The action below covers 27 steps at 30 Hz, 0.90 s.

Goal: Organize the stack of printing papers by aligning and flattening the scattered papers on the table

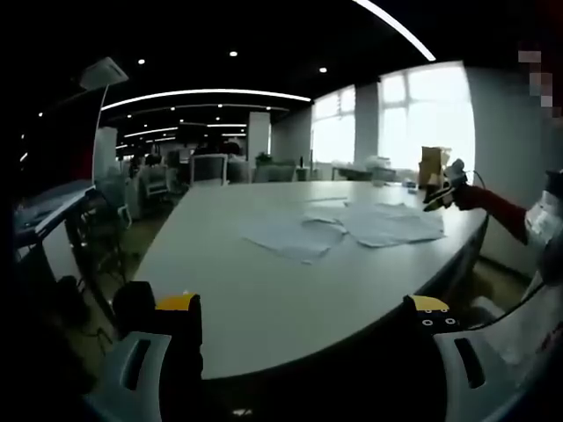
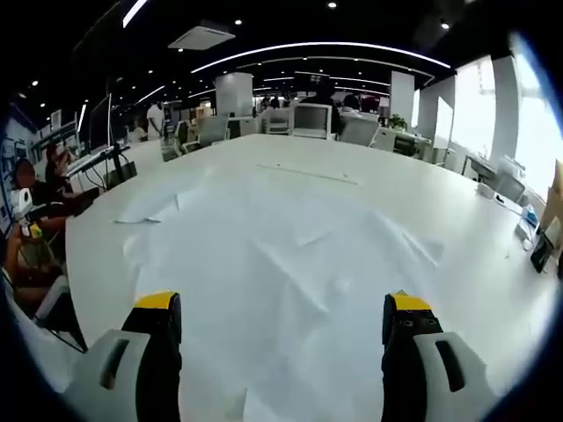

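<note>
Left gripper view: left gripper (image 1: 299, 338) sits back from the near edge of the white table (image 1: 264, 299), jaws wide apart w/ nothing between them; yellow-tipped, lower parts cut off at the bottom. The papers (image 1: 347, 227) lie scattered mid-table toward the far right, overlapping, edges not lined up; sheet count hard to make out, pale on pale. At the right edge the right gripper (image 1: 444, 189) hovers near the far end of the papers, held by a red sleeve (image 1: 497, 211); its jaws too small to read here. A brownish box (image 1: 433, 165) stands behind it, blurred.

Right gripper view: right gripper (image 2: 281, 330) is low over the papers (image 2: 290, 264), jaws wide open, holding nothing. Sheets spread beneath and ahead, creased, some corners lifted. Office chairs (image 2: 308, 123) line the table's far side; ppl at left partly cut off
</note>
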### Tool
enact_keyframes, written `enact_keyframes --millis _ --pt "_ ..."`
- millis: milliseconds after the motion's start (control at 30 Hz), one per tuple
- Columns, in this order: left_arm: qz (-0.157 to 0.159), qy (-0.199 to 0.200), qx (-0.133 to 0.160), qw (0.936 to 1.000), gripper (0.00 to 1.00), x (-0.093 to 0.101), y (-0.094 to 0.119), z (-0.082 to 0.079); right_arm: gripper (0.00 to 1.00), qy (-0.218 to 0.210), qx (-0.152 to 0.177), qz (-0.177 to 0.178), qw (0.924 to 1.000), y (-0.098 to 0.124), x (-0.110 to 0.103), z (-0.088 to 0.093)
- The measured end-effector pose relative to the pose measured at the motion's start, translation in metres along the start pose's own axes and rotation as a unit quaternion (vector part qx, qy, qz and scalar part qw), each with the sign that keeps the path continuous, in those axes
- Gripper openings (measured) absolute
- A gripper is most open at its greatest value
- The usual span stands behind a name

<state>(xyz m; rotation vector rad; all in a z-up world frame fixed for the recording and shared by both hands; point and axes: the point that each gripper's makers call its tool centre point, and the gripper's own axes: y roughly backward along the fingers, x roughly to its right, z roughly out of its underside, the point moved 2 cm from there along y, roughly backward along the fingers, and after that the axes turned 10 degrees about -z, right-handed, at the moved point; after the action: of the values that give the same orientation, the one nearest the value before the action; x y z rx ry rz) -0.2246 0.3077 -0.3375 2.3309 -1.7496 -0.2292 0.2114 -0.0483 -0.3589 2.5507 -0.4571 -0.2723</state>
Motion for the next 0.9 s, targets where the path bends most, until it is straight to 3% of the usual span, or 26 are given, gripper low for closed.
enact_keyframes --millis 900 --pt "-0.001 0.0 -0.003 1.0 0.97 0.0022 -0.0012 0.0016 0.9 -0.003 -0.008 0.001 1.0 -0.0068 0.0039 0.0046"
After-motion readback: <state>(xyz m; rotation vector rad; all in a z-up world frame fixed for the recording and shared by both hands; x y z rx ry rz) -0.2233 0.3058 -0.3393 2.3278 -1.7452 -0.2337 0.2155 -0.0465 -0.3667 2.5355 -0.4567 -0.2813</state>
